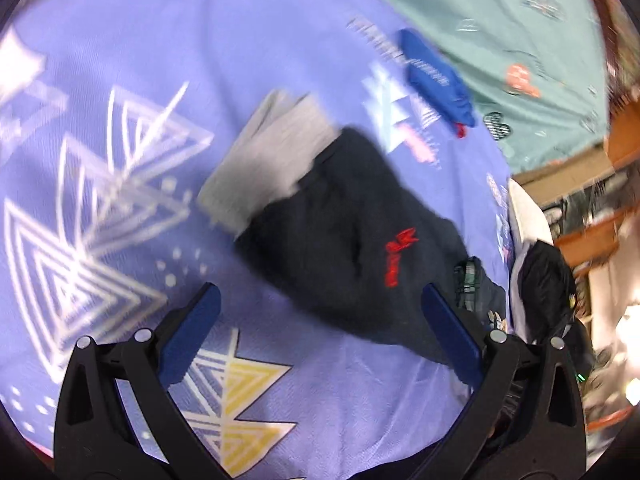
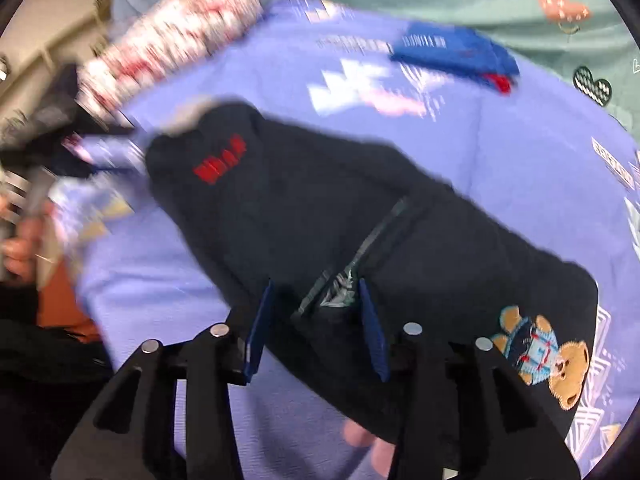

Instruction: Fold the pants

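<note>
Dark navy pants [image 1: 352, 240] with red embroidery and a grey cuff [image 1: 268, 160] lie on a lilac patterned sheet [image 1: 120, 80]. In the right wrist view the pants [image 2: 320, 208] stretch diagonally, with a teddy bear patch [image 2: 548, 356] near the waist. My left gripper [image 1: 320, 312] is open, its fingers either side of the pants' near edge. My right gripper [image 2: 316, 312] is partly open around a fold of the pants near the plaid-lined opening [image 2: 340, 288]; the frames are blurred.
A folded blue garment [image 1: 436, 76] lies farther back on the sheet, also in the right wrist view [image 2: 452, 56]. A teal printed sheet [image 1: 500, 20] lies beyond. A red-and-white patterned cloth [image 2: 172, 32] sits at the left. Shelves [image 1: 592, 220] stand at the right.
</note>
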{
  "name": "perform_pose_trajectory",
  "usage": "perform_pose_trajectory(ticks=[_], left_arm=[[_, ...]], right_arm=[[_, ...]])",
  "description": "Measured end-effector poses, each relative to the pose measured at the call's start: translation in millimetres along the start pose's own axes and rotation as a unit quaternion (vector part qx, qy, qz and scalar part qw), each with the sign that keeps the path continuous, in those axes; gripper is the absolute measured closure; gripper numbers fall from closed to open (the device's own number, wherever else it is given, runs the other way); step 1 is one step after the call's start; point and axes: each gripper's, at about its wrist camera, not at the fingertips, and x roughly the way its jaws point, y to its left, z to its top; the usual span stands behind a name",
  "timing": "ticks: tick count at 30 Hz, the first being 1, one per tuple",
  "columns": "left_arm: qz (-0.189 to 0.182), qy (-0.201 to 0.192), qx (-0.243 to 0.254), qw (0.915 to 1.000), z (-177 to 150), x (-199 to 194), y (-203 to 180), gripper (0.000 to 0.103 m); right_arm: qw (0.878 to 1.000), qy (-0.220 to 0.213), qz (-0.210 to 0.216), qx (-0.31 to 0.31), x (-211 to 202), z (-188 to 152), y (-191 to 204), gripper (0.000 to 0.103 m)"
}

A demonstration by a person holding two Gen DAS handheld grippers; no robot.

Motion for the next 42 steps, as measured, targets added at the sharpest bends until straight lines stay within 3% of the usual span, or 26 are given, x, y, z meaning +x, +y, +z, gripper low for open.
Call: perform_pose_trajectory(ticks=[4,8,11,14,16,17,18,19,21,24,27,30,32,34,36,37,38,39,40,41,42], left_arm=[[-0.014,0.008,-0.022,0.9996,2.8,11.9,-7.5,0.002],[-0.022,0.002,-0.057,0.9981,15.5,28.9,-12.0,0.002],[-0.052,-0.009,-0.120,0.9914,24.7,35.8,-4.2,0.002],[-0.056,-0.022,-0.130,0.9896,25.1,37.0,-5.6,0.004],[-0.049,-0.028,-0.130,0.9898,22.4,38.7,-8.3,0.014],[-0.054,-0.030,-0.145,0.9875,20.7,40.9,-5.7,0.028],[-0.056,-0.028,-0.160,0.9852,19.5,43.7,-1.2,0.057],[-0.054,-0.024,-0.179,0.9821,17.9,48.7,4.7,0.068],[-0.061,-0.033,-0.188,0.9797,16.5,52.1,9.0,0.071],[-0.046,-0.057,-0.163,0.9839,14.0,46.5,-5.2,0.077],[-0.034,-0.088,-0.103,0.9902,10.2,32.1,-40.3,0.080],[-0.004,-0.118,0.027,0.9926,-0.7,15.9,-108.6,0.080],[-0.001,-0.120,0.134,0.9837,-21.1,15.0,-166.6,0.081],[-0.006,-0.107,0.232,0.9668,-49.2,23.4,-217.5,0.081],[-0.004,-0.056,0.339,0.9390,-87.1,53.2,-264.7,0.079],[0.005,-0.010,0.394,0.9192,-107.5,77.8,-281.9,0.075],[0.013,0.037,0.433,0.9005,-125.0,102.5,-290.1,0.070],[0.024,0.075,0.458,0.8856,-137.5,123.1,-292.2,0.067],[0.041,0.083,0.484,0.8701,-148.6,136.8,-293.1,0.067],[0.049,0.058,0.507,0.8587,-155.6,132.6,-296.2,0.063],[0.041,0.053,0.514,0.8549,-157.1,126.3,-299.5,0.047]], right_arm=[[0.996,-0.082,0.026,0.032,-39.2,0.0,-18.2,0.055],[0.992,-0.104,0.028,0.065,-49.9,-7.4,-41.9,0.055],[0.989,-0.118,0.032,0.083,-55.7,-14.0,-53.5,0.055],[0.986,-0.134,0.026,0.098,-66.9,-21.1,-67.0,0.055],[0.983,-0.145,0.021,0.114,-75.3,-28.8,-81.0,0.055],[0.980,-0.150,0.016,0.127,-79.7,-34.2,-91.6,0.055],[0.978,-0.153,0.014,0.137,-82.4,-38.2,-99.2,0.055],[0.977,-0.155,0.013,0.148,-84.5,-42.4,-107.0,0.055],[0.973,-0.155,0.008,0.171,-86.1,-52.2,-121.5,0.055],[0.968,-0.155,0.005,0.196,-88.6,-62.6,-135.0,0.055],[0.966,-0.163,-0.001,0.202,-95.4,-67.8,-141.8,0.055],[0.963,-0.175,-0.007,0.204,-106.1,-71.2,-148.7,0.055],[0.960,-0.187,-0.012,0.210,-115.9,-71.5,-155.9,0.055],[0.955,-0.199,-0.012,0.221,-126.3,-72.3,-164.7,0.055],[0.950,-0.205,-0.001,0.234,-135.5,-73.0,-175.0,0.051],[0.948,-0.205,0.013,0.244,-138.9,-73.5,-180.5,0.040],[0.946,-0.204,0.026,0.251,-140.6,-74.4,-184.4,0.022],[0.944,-0.198,0.039,0.259,-139.5,-74.7,-187.4,0.015],[0.944,-0.190,0.054,0.263,-136.3,-73.5,-188.4,0.010],[0.945,-0.179,0.069,0.265,-131.8,-72.7,-188.4,0.009],[0.946,-0.158,0.090,0.267,-123.8,-71.2,-187.3,0.009]])
